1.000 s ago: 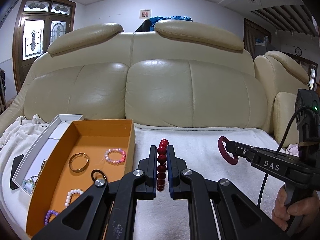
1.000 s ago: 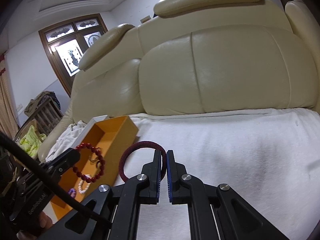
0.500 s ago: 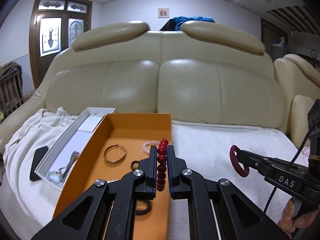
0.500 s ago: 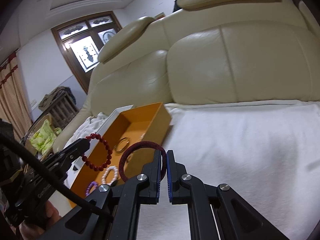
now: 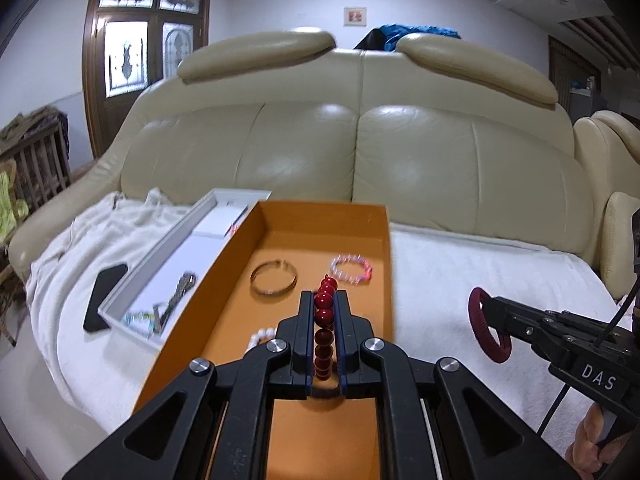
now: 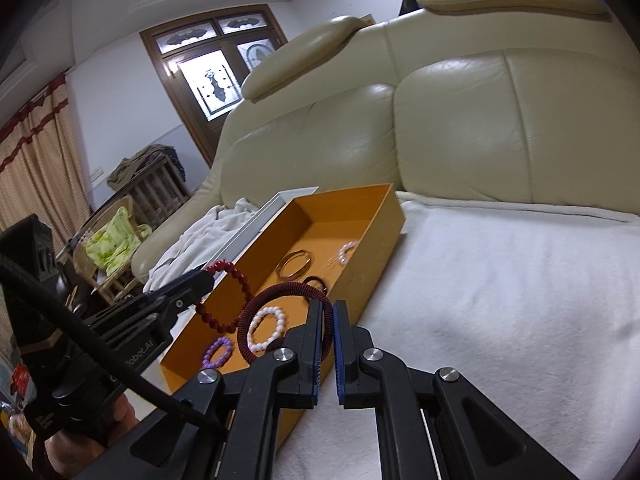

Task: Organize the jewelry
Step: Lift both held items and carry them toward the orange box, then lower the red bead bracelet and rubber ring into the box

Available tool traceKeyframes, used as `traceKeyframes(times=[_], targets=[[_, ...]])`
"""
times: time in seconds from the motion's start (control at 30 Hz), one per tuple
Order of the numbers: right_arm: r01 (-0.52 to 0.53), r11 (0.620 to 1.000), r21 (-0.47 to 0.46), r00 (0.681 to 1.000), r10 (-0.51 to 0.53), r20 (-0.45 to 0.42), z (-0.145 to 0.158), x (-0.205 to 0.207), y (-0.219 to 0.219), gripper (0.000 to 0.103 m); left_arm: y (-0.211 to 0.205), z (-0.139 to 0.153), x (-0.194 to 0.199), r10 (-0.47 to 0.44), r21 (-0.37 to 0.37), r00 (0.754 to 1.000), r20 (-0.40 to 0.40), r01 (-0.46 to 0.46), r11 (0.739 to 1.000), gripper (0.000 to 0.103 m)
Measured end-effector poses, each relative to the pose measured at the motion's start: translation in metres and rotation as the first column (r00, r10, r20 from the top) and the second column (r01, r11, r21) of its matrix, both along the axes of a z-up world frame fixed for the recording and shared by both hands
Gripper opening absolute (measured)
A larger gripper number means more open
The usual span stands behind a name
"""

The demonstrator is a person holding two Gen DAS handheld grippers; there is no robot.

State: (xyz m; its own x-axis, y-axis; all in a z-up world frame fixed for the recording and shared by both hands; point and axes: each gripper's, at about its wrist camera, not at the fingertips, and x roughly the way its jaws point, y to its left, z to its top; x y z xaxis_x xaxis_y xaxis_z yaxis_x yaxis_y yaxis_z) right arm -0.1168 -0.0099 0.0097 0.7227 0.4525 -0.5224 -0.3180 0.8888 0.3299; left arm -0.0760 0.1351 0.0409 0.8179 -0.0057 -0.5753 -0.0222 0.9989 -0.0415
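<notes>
My left gripper (image 5: 323, 305) is shut on a red bead bracelet (image 5: 324, 320) and holds it above the orange box (image 5: 384, 240); the bracelet also shows in the right wrist view (image 6: 236, 280). My right gripper (image 6: 328, 312) is shut on a dark red cord bracelet (image 6: 272, 300) just right of the box's near corner; it shows in the left wrist view (image 5: 486, 330) too. Inside the box lie a gold bangle (image 5: 274, 278), a pink bead bracelet (image 5: 351, 269), a white pearl bracelet (image 6: 267, 328), a purple one (image 6: 218, 352) and a black ring (image 6: 316, 282).
A white tray (image 5: 168, 264) with a chain and small items sits left of the orange box. A black phone (image 5: 105, 296) lies on the white blanket (image 5: 440, 272) covering the cream sofa (image 5: 360, 152). A wicker chair (image 6: 116, 236) stands far left.
Both grippers have moved left with their bracelets. The left one now hangs over the orange box; the right one has come up to the box's right side.
</notes>
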Motion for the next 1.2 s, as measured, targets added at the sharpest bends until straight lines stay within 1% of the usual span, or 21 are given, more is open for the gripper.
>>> traceKeyframes(times=[0.1,0.2,0.3,0.47,0.77,1.03,1.2], targets=[[-0.034,0.999,0.000,0.999,0.034,-0.008,-0.003,0.000,0.008,0.006,0.008,-0.004,-0.007,0.019,-0.003,1.000,-0.012,-0.019,1.000,0.009],[-0.071,0.997,-0.003,0.997,0.071,-0.009,-0.006,-0.001,0.017,0.006,0.019,-0.008,-0.016,0.036,-0.034,0.999,-0.026,-0.037,0.999,0.009],[-0.101,0.995,-0.006,0.995,0.101,-0.008,-0.008,-0.003,0.024,0.006,0.029,-0.013,-0.026,0.065,-0.035,0.997,-0.044,-0.067,0.997,0.009],[-0.154,0.988,-0.013,0.988,0.154,-0.023,-0.015,-0.007,0.040,0.006,0.047,-0.025,-0.037,0.103,-0.051,0.991,-0.090,-0.108,0.993,0.009],[-0.237,0.970,-0.051,0.970,0.234,-0.060,-0.032,-0.016,0.072,0.006,0.045,-0.034,-0.037,0.123,-0.015,0.987,-0.107,-0.125,0.992,0.009],[-0.248,0.967,-0.052,0.965,0.243,-0.098,-0.047,-0.015,0.079,0.006,0.041,-0.039,-0.032,0.120,0.033,0.985,-0.121,-0.117,0.993,0.009],[-0.246,0.968,-0.047,0.963,0.238,-0.124,-0.052,-0.013,0.079,0.006,0.044,-0.045,-0.026,0.131,0.053,0.980,-0.151,-0.125,0.991,0.009]])
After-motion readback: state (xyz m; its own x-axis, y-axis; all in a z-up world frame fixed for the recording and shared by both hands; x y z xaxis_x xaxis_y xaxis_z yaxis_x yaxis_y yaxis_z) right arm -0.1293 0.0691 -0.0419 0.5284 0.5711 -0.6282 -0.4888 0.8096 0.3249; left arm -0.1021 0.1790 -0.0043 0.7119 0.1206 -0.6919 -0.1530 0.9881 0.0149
